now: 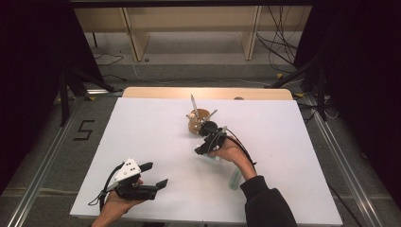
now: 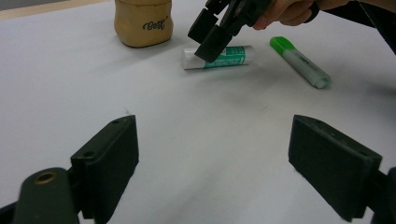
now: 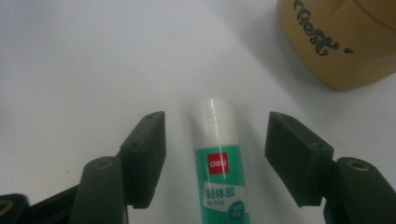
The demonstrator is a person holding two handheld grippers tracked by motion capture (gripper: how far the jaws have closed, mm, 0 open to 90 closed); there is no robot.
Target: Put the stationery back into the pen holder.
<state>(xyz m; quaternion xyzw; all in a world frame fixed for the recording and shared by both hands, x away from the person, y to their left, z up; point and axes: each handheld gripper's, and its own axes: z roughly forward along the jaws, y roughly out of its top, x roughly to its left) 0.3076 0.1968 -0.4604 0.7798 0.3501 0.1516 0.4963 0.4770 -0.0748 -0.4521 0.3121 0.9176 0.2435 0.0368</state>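
This looks like a lab or recording studio. Beyond the right gripper [image 1: 202, 145] the white table [image 1: 142, 127] ends at a grey carpeted floor [image 1: 189, 71] with loose cables [image 1: 279, 42] trailing past black stand legs [image 1: 71, 82]. Black curtains [image 1: 28, 71] hang to both sides, metal floor rails [image 1: 42, 161] flank the table, and a taped number [image 1: 83, 129] marks the floor out past the left gripper [image 1: 153, 175].

Glue stick [image 3: 219, 163]: white cap, green body, red logo patch; lying flat on white table [image 1: 142, 142]; near tan holder [image 3: 343, 39]; not lifted.
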